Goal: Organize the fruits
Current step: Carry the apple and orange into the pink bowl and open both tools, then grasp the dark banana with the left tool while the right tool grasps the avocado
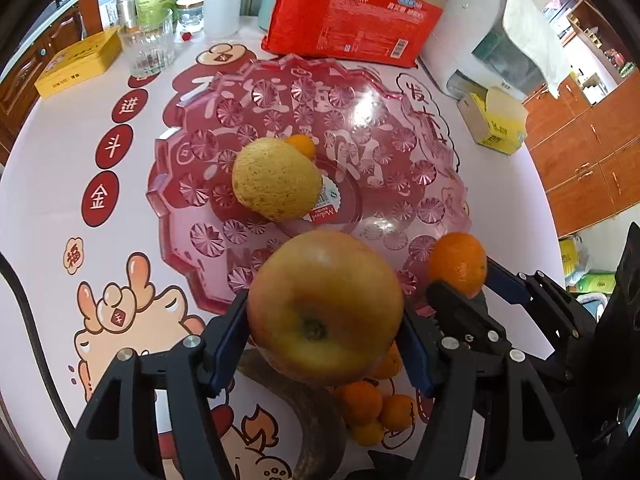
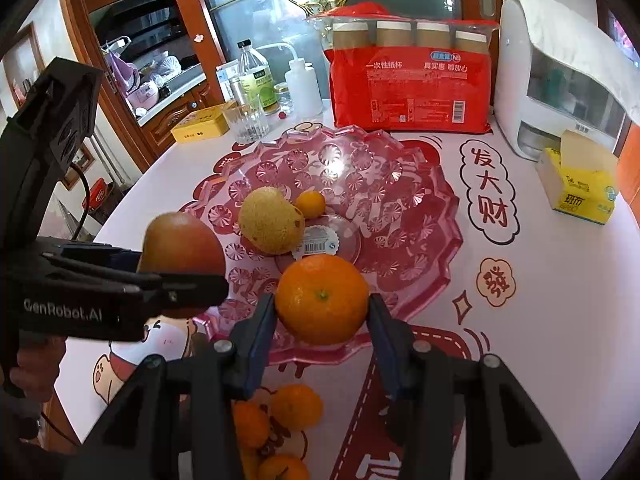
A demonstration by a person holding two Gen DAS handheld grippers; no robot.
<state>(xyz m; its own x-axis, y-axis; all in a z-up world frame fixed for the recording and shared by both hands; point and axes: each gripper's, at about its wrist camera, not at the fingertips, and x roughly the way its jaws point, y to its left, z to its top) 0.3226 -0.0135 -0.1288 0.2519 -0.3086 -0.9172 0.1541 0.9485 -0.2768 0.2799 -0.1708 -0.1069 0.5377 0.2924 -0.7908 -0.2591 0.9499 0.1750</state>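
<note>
Left tongs (image 1: 324, 344) clamp a red-yellow apple (image 1: 325, 307) between blue pads, stem end facing the camera, held above the near rim of a pink faceted plate (image 1: 384, 120). Right tongs (image 2: 322, 320) grip a tangerine (image 2: 322, 299) the same way, also over the plate's near edge. Both tongs point forward and slightly down toward the plate, side by side; in the left wrist view the right tongs and their tangerine (image 1: 458, 263) show just to the right of the apple, and in the right wrist view the left tongs (image 2: 176, 280) reach in from the left with the apple (image 2: 182, 254) raised.

Ahead of both tongs, a speckled yellow pear (image 1: 276, 179) lies near the plate's middle, touching a small tangerine (image 1: 301, 145) behind it. Below the tongs, a cluster of loose tangerines (image 2: 296, 406) sits on the surface (image 1: 48, 168), which has a white cover printed with red characters and cartoon figures.

Beyond the plate stand a red pack of paper cups (image 2: 412, 80), a white dispenser (image 2: 560, 80) to the right, a yellow tissue box (image 2: 580, 184) beside it, and to the left a glass (image 2: 250, 122), bottles (image 2: 256, 76) and a yellow tin (image 2: 200, 124).
</note>
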